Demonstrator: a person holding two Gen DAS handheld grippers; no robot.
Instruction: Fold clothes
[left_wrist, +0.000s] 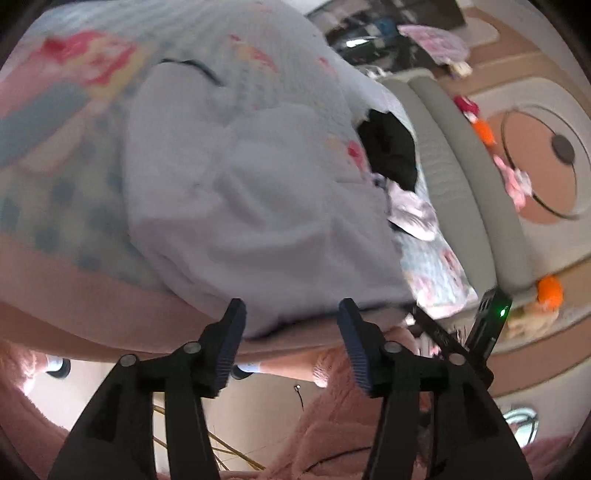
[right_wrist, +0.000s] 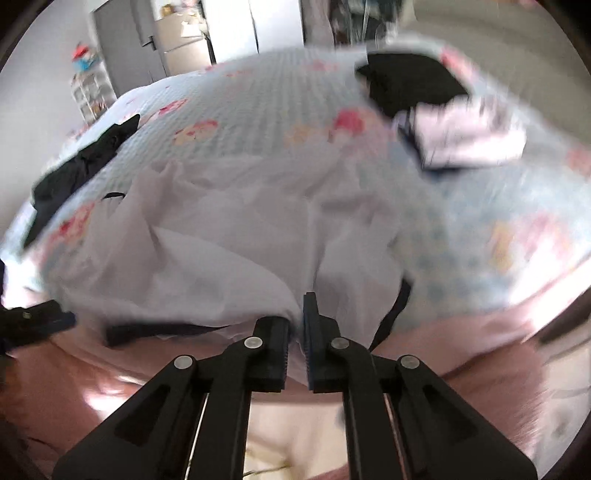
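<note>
A crumpled white garment (left_wrist: 251, 206) lies on the pale blue patterned bedspread (left_wrist: 236, 48), its near hem at the bed's edge. My left gripper (left_wrist: 291, 314) stands open just over that hem, and its pads do not press the cloth. In the right wrist view the same white garment (right_wrist: 236, 236) spreads ahead of me. My right gripper (right_wrist: 297, 325) is shut on a pinch of its near edge. The left gripper's fingers (right_wrist: 40, 321) show at the far left of that view.
A folded black garment (right_wrist: 406, 85) and a folded white-and-pink piece (right_wrist: 469, 140) lie at the bed's far right. Another black garment (right_wrist: 81, 162) is bunched at the left. A grey padded bed edge (left_wrist: 461, 184) borders the floor. A person's fluffy pink sleeve (left_wrist: 351, 406) is below.
</note>
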